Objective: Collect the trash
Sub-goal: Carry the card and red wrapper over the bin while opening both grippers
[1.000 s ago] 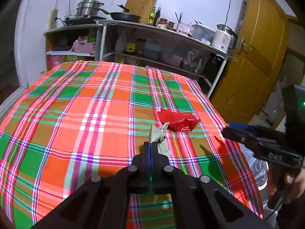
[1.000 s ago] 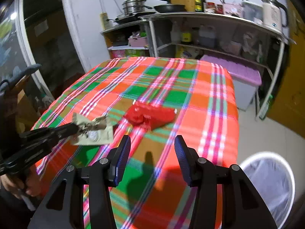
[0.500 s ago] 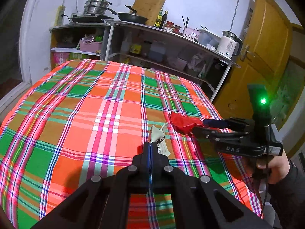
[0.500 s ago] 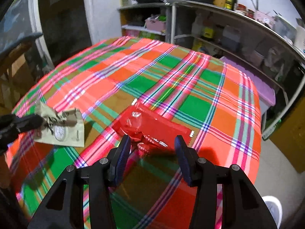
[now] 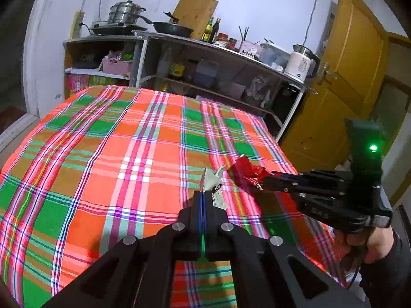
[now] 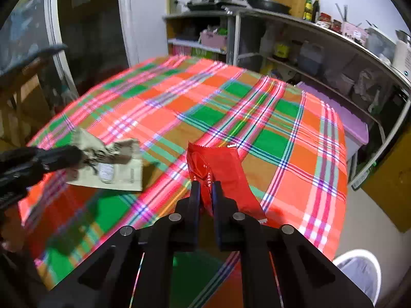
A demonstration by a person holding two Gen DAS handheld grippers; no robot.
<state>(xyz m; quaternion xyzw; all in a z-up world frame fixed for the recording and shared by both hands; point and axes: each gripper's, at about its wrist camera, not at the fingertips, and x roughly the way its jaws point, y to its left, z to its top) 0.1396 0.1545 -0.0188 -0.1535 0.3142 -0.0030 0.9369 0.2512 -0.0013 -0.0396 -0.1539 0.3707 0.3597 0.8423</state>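
Observation:
My left gripper (image 5: 203,195) is shut on a beige crumpled wrapper (image 5: 214,187) and holds it above the plaid tablecloth (image 5: 115,159). The same wrapper (image 6: 113,166) shows at the left of the right wrist view, pinched by the left gripper (image 6: 77,155). My right gripper (image 6: 205,187) is shut on a red snack wrapper (image 6: 215,169), lifted off the cloth. In the left wrist view the red wrapper (image 5: 244,173) hangs from the right gripper (image 5: 264,179) just right of the beige one.
A white bin with a clear liner (image 6: 359,269) stands on the floor by the table's near right corner. Shelves with pots, bottles and a kettle (image 5: 300,61) line the far wall. A yellow door (image 5: 346,77) is at the right.
My right gripper came in over the red wrapper, closed on it and lifted it off the cloth. My left gripper kept holding the beige wrapper and rose slightly.

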